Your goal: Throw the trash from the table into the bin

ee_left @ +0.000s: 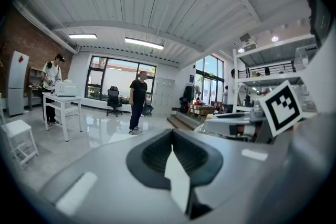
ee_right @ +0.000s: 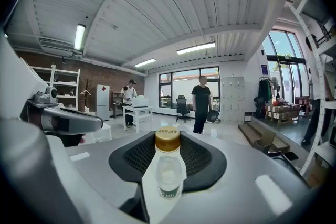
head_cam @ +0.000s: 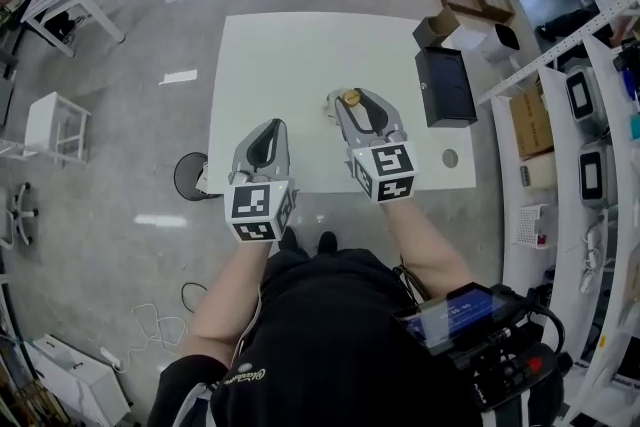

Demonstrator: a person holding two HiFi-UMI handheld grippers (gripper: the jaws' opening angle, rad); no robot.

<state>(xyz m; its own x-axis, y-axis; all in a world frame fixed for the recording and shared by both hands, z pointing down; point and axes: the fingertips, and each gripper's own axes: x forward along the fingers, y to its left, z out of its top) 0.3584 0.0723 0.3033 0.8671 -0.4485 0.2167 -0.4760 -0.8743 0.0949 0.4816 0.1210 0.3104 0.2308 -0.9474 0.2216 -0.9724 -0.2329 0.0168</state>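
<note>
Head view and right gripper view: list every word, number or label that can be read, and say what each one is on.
No text can be read.
Label on the bottle: print too blurred to read.
Top of the gold cap: faint marks, unreadable.
Lit device screen: characters too small to read.
Pale shirt logo: script too small to read.
Both marker cubes: square patterns only, no letters.

Head cam looks steeply down over the table [head_cam: 300,45] from its near edge. Gripper views sit right behind their jaws, facing level across the room; both catch the same person [ee_left: 138,99].
</note>
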